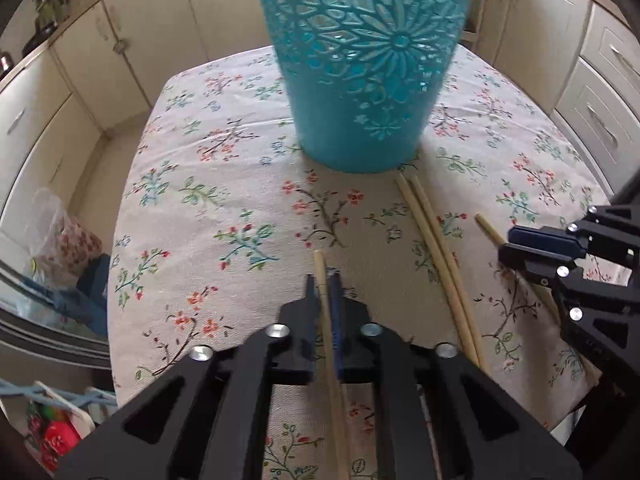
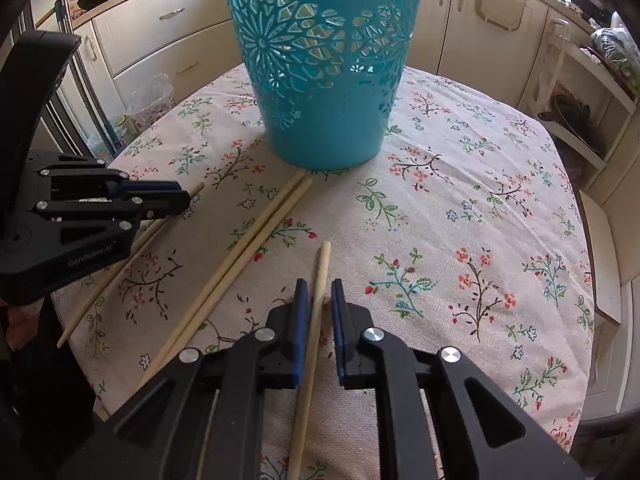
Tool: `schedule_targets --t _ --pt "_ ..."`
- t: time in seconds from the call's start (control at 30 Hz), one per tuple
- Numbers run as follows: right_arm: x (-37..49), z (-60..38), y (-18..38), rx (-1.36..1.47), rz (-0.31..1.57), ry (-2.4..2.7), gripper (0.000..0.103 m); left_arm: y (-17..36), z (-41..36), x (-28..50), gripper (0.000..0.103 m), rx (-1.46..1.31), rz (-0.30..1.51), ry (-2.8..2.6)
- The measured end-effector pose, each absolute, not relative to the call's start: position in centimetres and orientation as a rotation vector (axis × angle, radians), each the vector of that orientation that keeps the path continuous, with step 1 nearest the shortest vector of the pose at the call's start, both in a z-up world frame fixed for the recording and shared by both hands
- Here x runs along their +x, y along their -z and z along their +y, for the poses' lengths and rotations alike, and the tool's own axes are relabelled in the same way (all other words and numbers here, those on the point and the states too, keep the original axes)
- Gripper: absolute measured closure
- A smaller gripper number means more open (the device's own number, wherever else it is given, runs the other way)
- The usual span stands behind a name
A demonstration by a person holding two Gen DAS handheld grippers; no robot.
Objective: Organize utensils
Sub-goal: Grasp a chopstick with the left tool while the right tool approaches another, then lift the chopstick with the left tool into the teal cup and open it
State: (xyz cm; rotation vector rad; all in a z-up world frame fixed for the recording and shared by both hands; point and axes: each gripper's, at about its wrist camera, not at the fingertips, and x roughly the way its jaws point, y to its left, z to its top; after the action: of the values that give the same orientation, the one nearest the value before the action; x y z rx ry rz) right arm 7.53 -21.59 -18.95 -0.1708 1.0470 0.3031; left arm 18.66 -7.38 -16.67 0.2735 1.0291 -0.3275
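Left wrist view: the left gripper (image 1: 324, 280) is pointing toward 12 o'clock, its blue-padded fingers (image 1: 335, 304) drawn nearly together and pinching a single chopstick (image 1: 322, 276), whose tip is projecting past the fingertips. The teal basket (image 1: 360, 64) is standing upright at 12 o'clock on the floral tablecloth (image 1: 224, 184), its cut-out flower pattern facing the camera. A pair of chopsticks (image 1: 436, 256) is lying side by side, touching, running from just below the basket's base toward 5 o'clock. At 3 o'clock the right gripper (image 1: 508, 242) is entering the frame from the side, over another chopstick (image 1: 489, 227) whose end is showing just beyond its tips.

Right wrist view: the right gripper (image 2: 319, 292) is pointing toward 12 o'clock with its fingers (image 2: 301, 312) parted by a narrow gap. A chopstick (image 2: 320, 280) is lying in that gap, close against the left pad and apart from the right pad; whether it is being gripped cannot be told. The basket (image 2: 324, 80) is sitting at 12 o'clock. The chopstick pair (image 2: 244, 256) is lying at 10 o'clock, angled from the basket's foot toward 7 o'clock. At 9 o'clock the left gripper (image 2: 188, 200) is appearing side-on, with its chopstick (image 2: 120, 268) slanting beneath it toward 8 o'clock. Cream cabinets (image 2: 472, 28) are ringing the table.
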Motion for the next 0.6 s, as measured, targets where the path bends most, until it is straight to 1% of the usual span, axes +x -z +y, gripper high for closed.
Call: schedule_targets --t 0.07,0.13,0.17,0.3,0.4,0.5,0.6 --pt "7.5 -21.7 18.9 -0.165 1.046 -0.305 0.090 16.6 -7.2 18.7 0.098 0.258 1.026 0.337" --pt "7.5 -21.8 19.0 -0.152 1.043 -0.307 0.090 16.2 -6.4 18.9 0.099 0.159 1.035 0.378" --pt "7.5 -21.9 19.0 -0.147 1.042 -0.307 0.090 15.6 -5.9 18.6 0.099 0.116 1.006 0.391" --pt "7.6 -21.8 19.0 -0.146 1.037 -0.302 0.090 11.9 -4.4 17.1 0.099 -0.010 0.855 0.454" --pt "7.5 -21.7 18.9 -0.146 1.035 -0.299 0.090 7.9 -3.5 16.2 0.099 -0.083 0.724 0.484" --pt "7.4 -21.7 18.9 -0.142 1.037 -0.297 0.087 4.0 -3.1 16.0 0.099 -0.130 0.606 0.495" --pt "7.2 -21.4 18.9 -0.155 1.033 -0.294 0.086 0.7 -3.2 16.6 0.099 -0.158 0.509 0.492"
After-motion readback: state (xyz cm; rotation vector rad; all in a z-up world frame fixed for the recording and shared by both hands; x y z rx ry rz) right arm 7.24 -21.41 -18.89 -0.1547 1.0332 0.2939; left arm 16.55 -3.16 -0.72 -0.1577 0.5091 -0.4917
